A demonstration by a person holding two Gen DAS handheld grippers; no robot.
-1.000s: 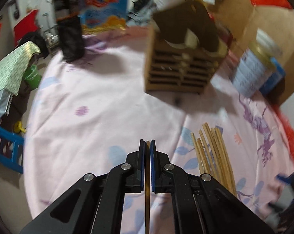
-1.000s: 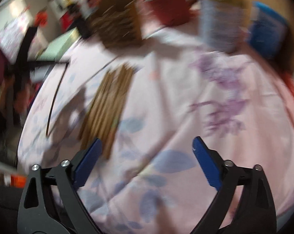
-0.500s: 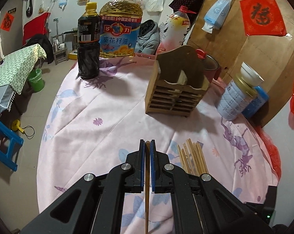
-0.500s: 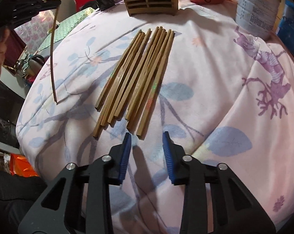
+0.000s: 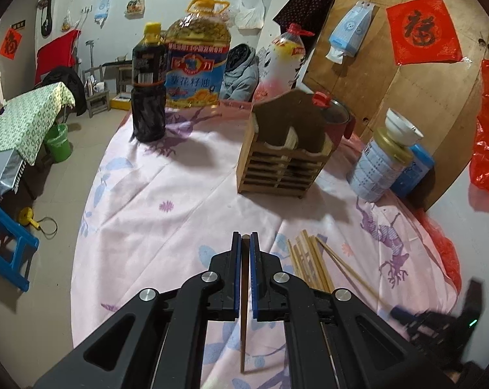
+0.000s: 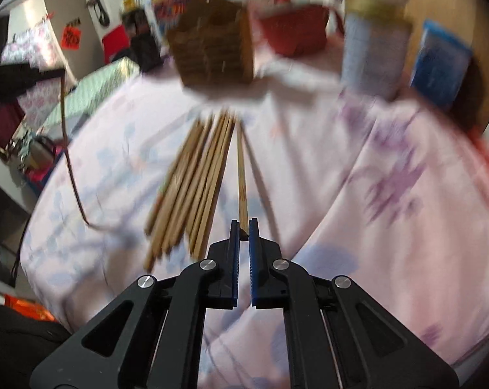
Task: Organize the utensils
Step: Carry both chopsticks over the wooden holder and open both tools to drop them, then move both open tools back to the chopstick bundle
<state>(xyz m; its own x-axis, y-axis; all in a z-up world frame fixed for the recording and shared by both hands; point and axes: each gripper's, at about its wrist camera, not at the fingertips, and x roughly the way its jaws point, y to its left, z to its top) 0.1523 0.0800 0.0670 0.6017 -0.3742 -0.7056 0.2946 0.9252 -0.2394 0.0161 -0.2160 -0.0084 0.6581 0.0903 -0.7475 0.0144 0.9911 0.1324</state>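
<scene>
In the left wrist view my left gripper (image 5: 244, 236) is shut on a single chopstick (image 5: 243, 317) that hangs down between the pads above the pink cloth. A wooden slatted utensil holder (image 5: 283, 159) stands beyond it. Several chopsticks (image 5: 306, 265) lie in a pile to the right. In the blurred right wrist view my right gripper (image 6: 243, 227) is shut on the near end of one chopstick (image 6: 241, 175), just right of the pile (image 6: 192, 191). The held stick points toward the holder (image 6: 212, 42). The left gripper's chopstick (image 6: 69, 162) hangs at the far left.
A dark sauce bottle (image 5: 149, 94) and a big oil jug (image 5: 196, 58) stand at the table's back. A red pot (image 5: 335, 118), a tin (image 5: 377, 168) with a bowl (image 5: 401, 128) on top, and a blue box (image 5: 413, 168) stand right of the holder. The table edge drops off on the left.
My right gripper's jaws went from wide open to shut on one chopstick at the right of the pile. My left gripper rose with its chopstick still in it.
</scene>
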